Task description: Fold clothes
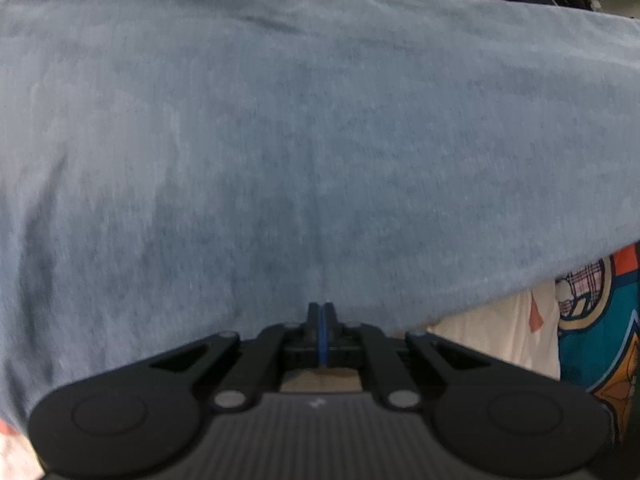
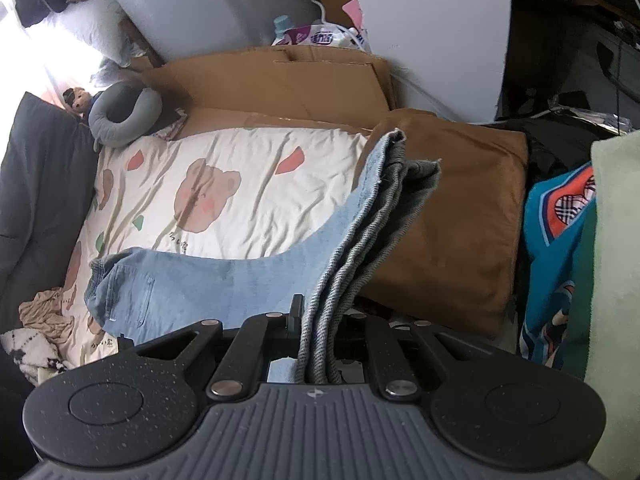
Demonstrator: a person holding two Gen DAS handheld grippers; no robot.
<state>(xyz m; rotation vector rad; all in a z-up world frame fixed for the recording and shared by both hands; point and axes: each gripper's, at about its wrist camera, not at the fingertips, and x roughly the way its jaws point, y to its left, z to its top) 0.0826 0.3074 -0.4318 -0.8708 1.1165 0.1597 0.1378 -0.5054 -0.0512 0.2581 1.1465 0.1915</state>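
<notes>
Left wrist view: filled almost edge to edge by blue denim, the jeans [image 1: 304,128], spread flat and slightly blurred. Cream bedsheet [image 1: 492,340] showing past the cloth's lower right edge, a teal printed garment [image 1: 600,332] at the far right. Left gripper [image 1: 321,312] angled steeply down over the denim, its two fingers pressed together with only a thin blue strip between the pads; tips right at the cloth near its lower edge, though whether any fabric is caught between them cannot be told.

Right wrist view: cream bedsheet [image 2: 224,184] printed with bears and small coloured shapes, rumpled, taking up the middle. Jeans [image 2: 192,280] lying across the near part of the sheet, waist and back pocket toward the left, legs rising in a stacked fold toward the camera. Brown cushion [image 2: 452,216] to the right of the fold, flattened cardboard [image 2: 280,80] behind. Teal printed garment [image 2: 556,240] and a pale green cloth [image 2: 616,280] at the right edge. Grey neck pillow [image 2: 124,112] near the bed's far left corner. Right gripper [image 2: 320,320] also tilted steeply down, fingers nearly closed and pinching the layered hem ends of the jeans legs, several denim edges standing up between the pads.
</notes>
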